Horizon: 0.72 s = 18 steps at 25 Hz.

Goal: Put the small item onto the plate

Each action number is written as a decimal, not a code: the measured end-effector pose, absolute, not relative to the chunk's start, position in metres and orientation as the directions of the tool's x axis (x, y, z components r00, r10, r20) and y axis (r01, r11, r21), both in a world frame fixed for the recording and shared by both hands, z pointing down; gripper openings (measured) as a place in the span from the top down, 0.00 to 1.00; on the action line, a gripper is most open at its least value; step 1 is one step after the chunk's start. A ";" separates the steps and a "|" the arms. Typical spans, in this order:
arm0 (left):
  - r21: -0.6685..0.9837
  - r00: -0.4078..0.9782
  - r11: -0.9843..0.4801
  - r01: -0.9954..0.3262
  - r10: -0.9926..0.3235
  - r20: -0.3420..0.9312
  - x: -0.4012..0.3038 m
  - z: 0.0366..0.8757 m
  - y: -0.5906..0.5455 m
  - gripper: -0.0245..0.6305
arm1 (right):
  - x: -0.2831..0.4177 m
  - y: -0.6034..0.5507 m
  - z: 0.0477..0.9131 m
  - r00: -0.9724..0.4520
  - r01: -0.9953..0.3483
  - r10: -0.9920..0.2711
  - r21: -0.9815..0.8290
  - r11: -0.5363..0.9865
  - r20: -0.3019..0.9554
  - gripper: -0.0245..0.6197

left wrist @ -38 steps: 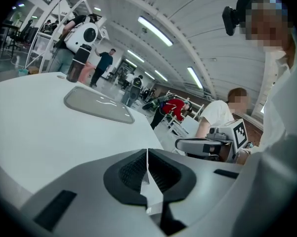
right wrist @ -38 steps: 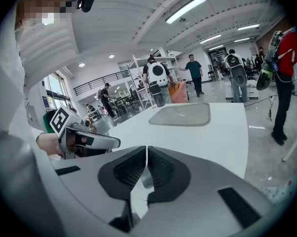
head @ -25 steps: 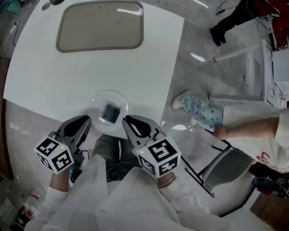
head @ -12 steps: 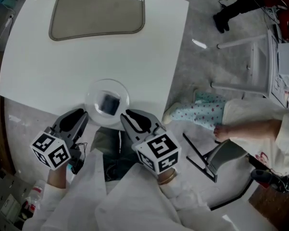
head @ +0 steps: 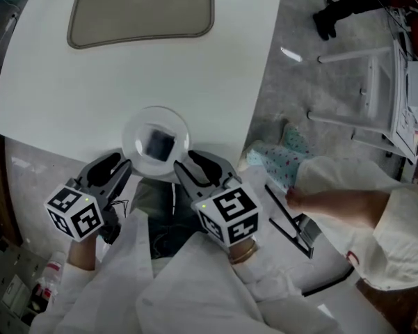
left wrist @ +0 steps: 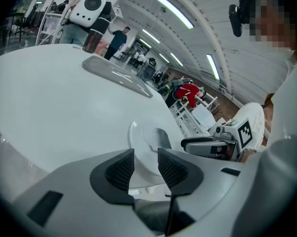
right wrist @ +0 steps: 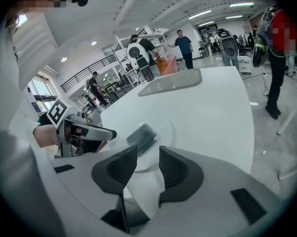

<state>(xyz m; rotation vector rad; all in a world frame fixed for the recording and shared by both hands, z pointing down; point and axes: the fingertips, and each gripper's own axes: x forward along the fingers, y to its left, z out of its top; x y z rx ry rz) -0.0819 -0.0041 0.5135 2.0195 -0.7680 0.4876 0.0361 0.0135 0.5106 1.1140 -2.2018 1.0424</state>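
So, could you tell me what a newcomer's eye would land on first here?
A small dark item sits on the clear plate at the white table's near edge. The left claw and right claw flank it, jaws just opened, nothing between them. A beige tray lies beyond.

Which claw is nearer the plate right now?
Right, by a little: the right claw is at the plate, near-right rim; the left claw hangs just off the near-left rim.

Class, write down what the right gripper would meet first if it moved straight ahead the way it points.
Probably the plate's near rim, with the small item just beyond; depth is unclear.
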 end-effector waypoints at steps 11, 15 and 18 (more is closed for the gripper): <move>0.625 0.719 -0.357 -0.694 -0.304 0.625 -0.079 0.524 0.002 0.74 | 0.041 0.018 0.529 -0.537 -0.842 -0.438 -0.429 0.326 0.721 0.74; 0.629 0.716 -0.345 -0.697 -0.288 0.636 -0.077 0.528 0.008 0.74 | 0.043 0.019 0.532 -0.534 -0.845 -0.432 -0.432 0.316 0.727 0.74; 0.637 0.720 -0.337 -0.693 -0.282 0.634 -0.073 0.528 0.008 0.74 | 0.045 0.019 0.535 -0.535 -0.844 -0.423 -0.437 0.310 0.731 0.74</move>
